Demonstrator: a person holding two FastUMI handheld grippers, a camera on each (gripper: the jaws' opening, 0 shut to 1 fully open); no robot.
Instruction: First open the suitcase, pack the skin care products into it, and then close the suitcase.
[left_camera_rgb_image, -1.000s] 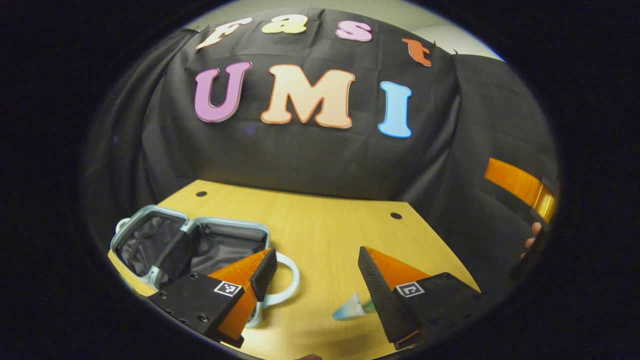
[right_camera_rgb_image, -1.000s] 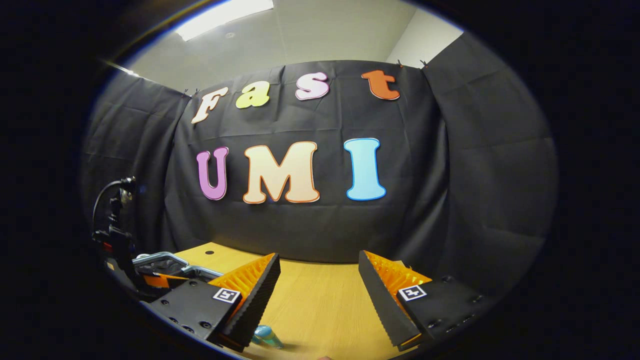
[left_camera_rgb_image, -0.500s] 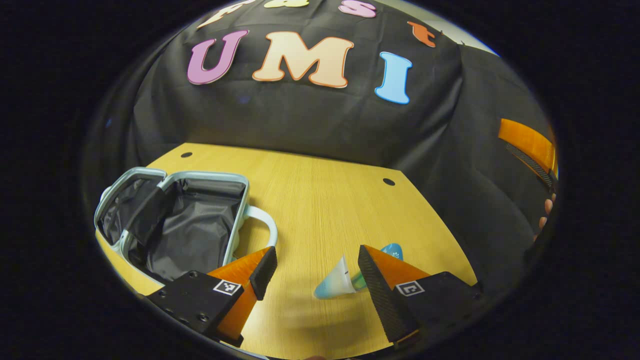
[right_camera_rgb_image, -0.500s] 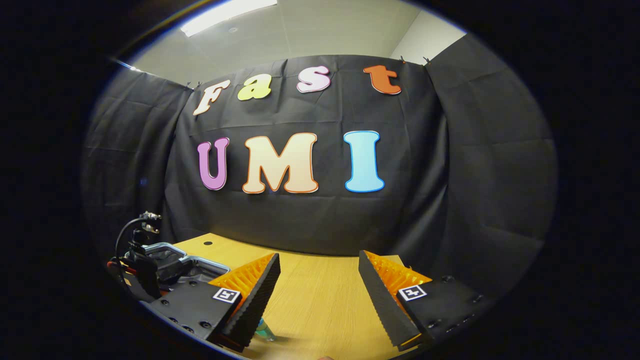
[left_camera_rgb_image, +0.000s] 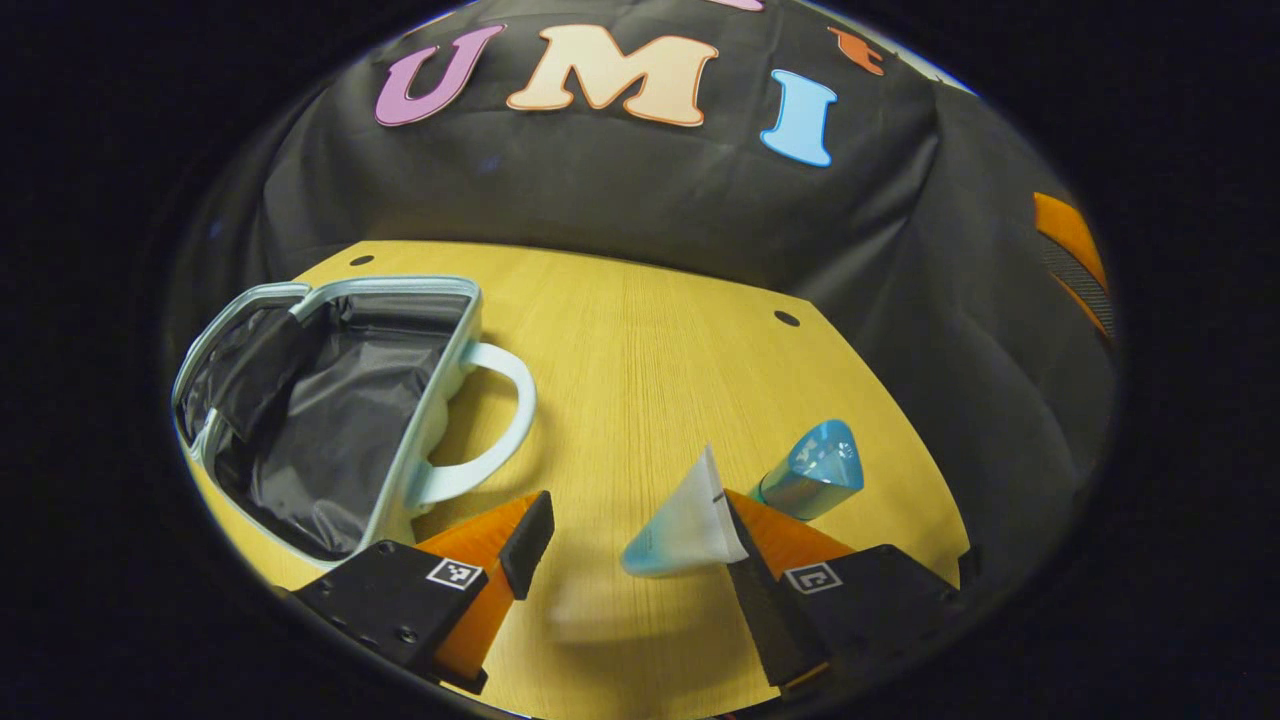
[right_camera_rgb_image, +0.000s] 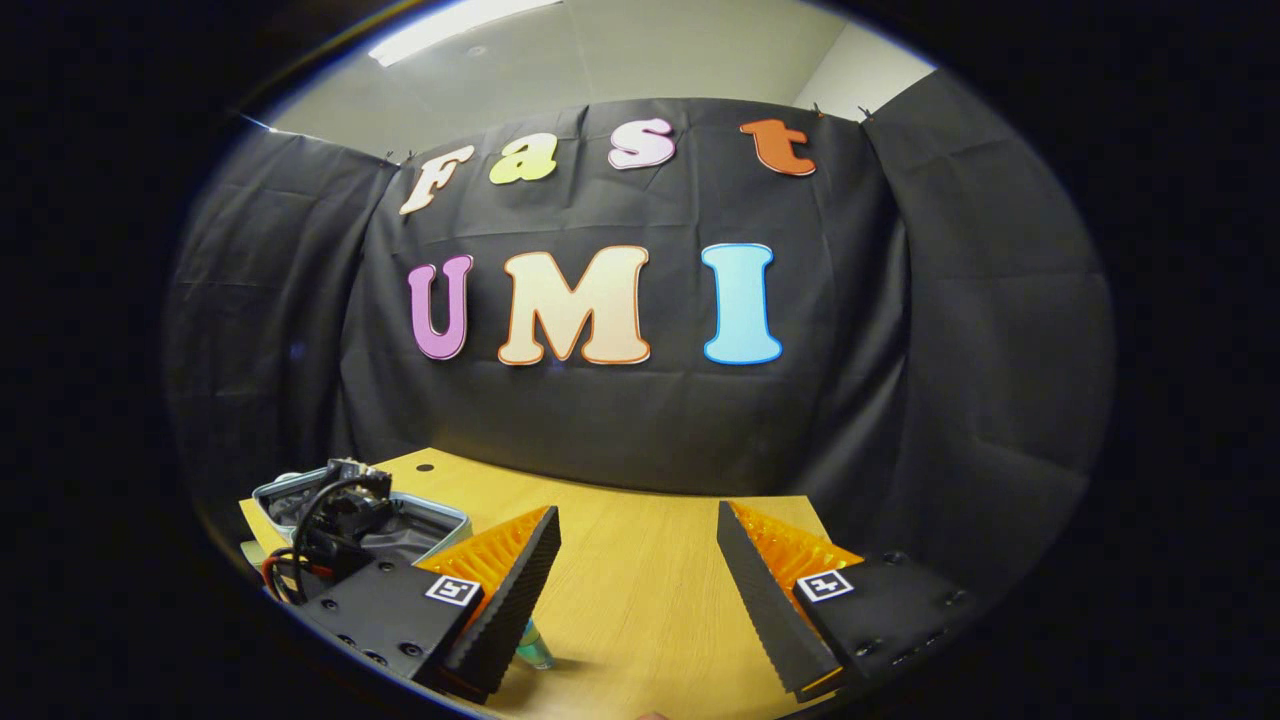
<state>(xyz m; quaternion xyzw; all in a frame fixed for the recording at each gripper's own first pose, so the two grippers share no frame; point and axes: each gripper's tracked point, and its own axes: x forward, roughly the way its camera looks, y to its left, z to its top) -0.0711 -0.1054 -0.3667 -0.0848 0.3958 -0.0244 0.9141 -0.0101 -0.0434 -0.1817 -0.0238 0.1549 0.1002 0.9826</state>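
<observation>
Plainly, the two skin care products lay on the wooden table (left_camera_rgb_image: 650, 350), at about four o'clock from the open suitcase (left_camera_rgb_image: 330, 400) in the left gripper view: a pale tube (left_camera_rgb_image: 685, 520) with a flat crimped end fanning white, and just beside it, toward two o'clock, a blue-green tube (left_camera_rgb_image: 810, 470) of similar shape. By the look of them, both were light, soft-walled plastic that would dent under a squeeze and might slide on the smooth tabletop, so the firmer round body near the cap seemed the better place to take hold than the thin crimped fan; that was a judgement only. The pale tube rested against the inner edge of the left gripper (left_camera_rgb_image: 635, 540)'s right-hand finger, whose fingers stood wide apart and pressed on nothing from both sides. The suitcase, one in number, sat at nine o'clock from that gripper, its black-lined halves spread and its pale handle (left_camera_rgb_image: 490, 420) pointing toward the tubes; nothing could be seen packed in it. In the right gripper view, the right gripper (right_camera_rgb_image: 640, 590) hovered over the table with its fingers likewise wide and empty, a sliver of a blue-green tube (right_camera_rgb_image: 533, 650) peeking beside its left finger at seven o'clock, and the suitcase rim (right_camera_rgb_image: 440, 520) beyond at nine o'clock.
</observation>
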